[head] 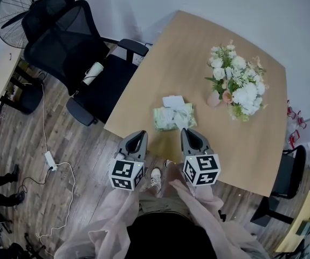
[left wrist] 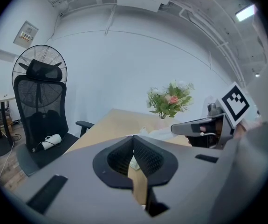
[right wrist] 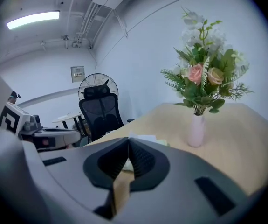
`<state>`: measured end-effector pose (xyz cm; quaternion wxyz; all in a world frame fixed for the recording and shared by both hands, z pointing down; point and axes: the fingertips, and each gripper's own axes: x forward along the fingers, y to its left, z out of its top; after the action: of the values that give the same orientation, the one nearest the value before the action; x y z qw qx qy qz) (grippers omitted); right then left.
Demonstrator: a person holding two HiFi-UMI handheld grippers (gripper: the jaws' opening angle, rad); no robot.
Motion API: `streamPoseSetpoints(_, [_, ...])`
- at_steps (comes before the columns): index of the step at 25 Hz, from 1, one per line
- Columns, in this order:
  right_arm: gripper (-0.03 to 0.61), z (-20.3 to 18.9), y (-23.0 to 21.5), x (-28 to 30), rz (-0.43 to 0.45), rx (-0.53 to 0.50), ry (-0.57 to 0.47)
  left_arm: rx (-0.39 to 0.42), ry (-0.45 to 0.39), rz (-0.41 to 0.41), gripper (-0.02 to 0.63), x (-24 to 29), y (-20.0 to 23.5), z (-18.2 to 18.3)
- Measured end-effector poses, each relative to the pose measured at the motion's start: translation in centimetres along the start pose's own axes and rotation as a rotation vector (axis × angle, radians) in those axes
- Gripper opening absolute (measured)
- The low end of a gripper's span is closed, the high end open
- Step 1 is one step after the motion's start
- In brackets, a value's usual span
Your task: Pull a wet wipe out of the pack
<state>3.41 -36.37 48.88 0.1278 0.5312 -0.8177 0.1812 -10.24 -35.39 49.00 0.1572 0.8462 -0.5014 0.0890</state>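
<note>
The wet wipe pack [head: 173, 118], pale green with white wipes bunched on top, lies on the wooden table [head: 241, 144] near its front edge. A loose white wipe [head: 172, 101] rests just behind it. My left gripper [head: 141, 135] hovers just short of the pack's front left corner, shut with nothing in it. My right gripper [head: 186, 133] is at the pack's front right, also shut and empty. In the left gripper view the jaws [left wrist: 134, 138] meet at the tips. In the right gripper view the jaws [right wrist: 128, 141] are also together, and the pack [right wrist: 145, 138] peeks over them.
A pink vase of white and pink flowers [head: 234, 82] stands on the table to the right of the pack. A black office chair [head: 79, 58] sits at the table's left edge, with a floor fan [head: 22, 7] behind it. Cables run over the wooden floor [head: 52, 161].
</note>
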Motion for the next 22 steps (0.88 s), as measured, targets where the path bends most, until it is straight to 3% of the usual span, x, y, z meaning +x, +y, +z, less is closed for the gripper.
streamPoseSetpoints(22, [0.012, 1.6, 0.0, -3.1, 0.008, 0.012, -0.058, 0.038, -0.012, -0.038, 0.011, 0.0, -1.6, 1.0])
